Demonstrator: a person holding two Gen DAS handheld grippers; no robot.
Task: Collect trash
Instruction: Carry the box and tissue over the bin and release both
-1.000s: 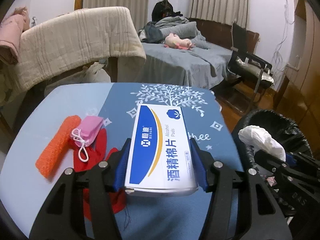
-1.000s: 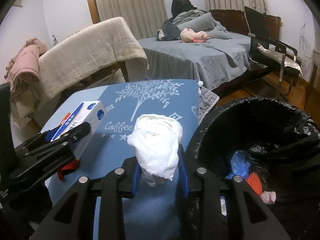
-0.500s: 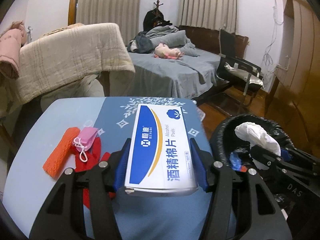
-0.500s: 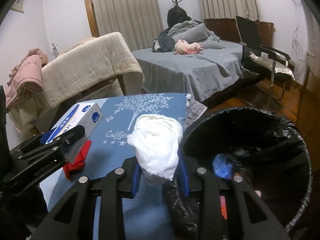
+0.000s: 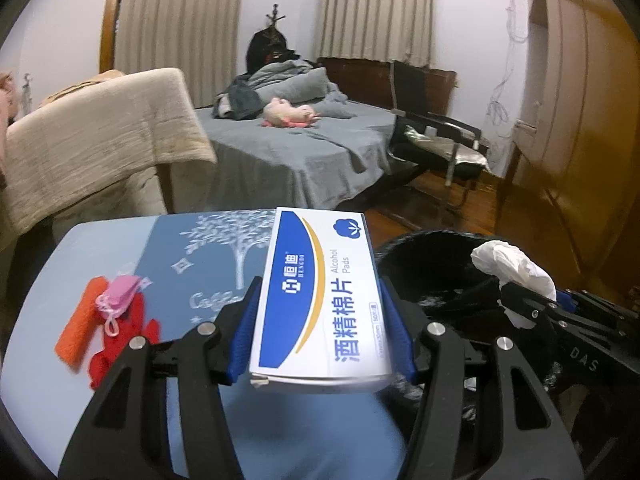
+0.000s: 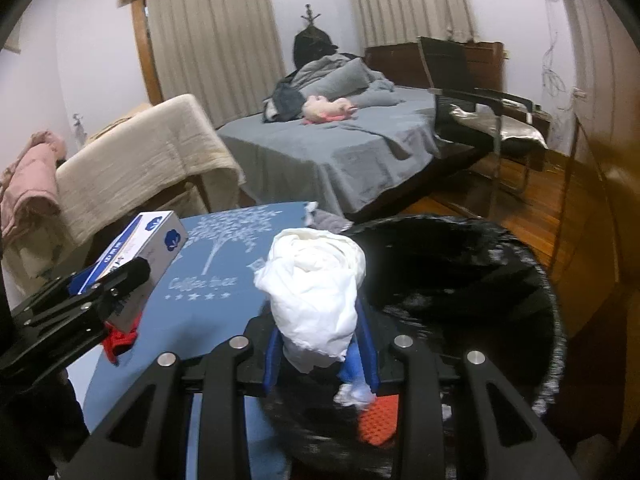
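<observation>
My left gripper (image 5: 320, 320) is shut on a white and blue alcohol pads box (image 5: 320, 300), held above the blue table's right edge beside the black-lined trash bin (image 5: 432, 276). The box also shows in the right wrist view (image 6: 140, 248). My right gripper (image 6: 320, 344) is shut on a crumpled white tissue wad (image 6: 316, 292), held over the bin's (image 6: 480, 280) left rim. The wad also shows in the left wrist view (image 5: 516, 272). Orange and white trash (image 6: 376, 420) lies inside the bin.
On the table (image 5: 80, 248) lie an orange scrubber (image 5: 76, 332), a small pink pouch (image 5: 120, 296) and a red cloth (image 5: 124, 332). Behind stand a blanket-draped chair (image 5: 100, 136), a grey bed (image 5: 300, 144) and a black chair (image 5: 440, 140). A wooden wardrobe (image 5: 580, 140) is at right.
Both grippers have risen and moved right toward the bin, each keeping its load. The tissue wad now sits over the bin's rim; the table items lie farther left and lower.
</observation>
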